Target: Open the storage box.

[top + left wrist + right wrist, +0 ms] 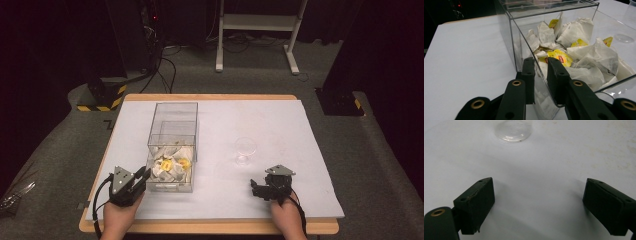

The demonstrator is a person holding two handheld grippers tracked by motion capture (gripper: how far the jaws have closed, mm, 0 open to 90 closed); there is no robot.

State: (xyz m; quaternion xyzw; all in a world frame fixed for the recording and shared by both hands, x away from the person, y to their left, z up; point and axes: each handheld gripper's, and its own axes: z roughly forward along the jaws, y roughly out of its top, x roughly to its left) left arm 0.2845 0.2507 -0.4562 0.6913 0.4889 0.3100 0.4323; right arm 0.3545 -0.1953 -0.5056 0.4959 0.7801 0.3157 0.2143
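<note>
My left gripper (541,65) is clamped on the near wall of the clear plastic box (172,145) of white-and-yellow tea bags (584,60) at the table's left, right gripper (537,205) wide open, empty, near the clear glass cup (245,149); no bag out yet.
</note>
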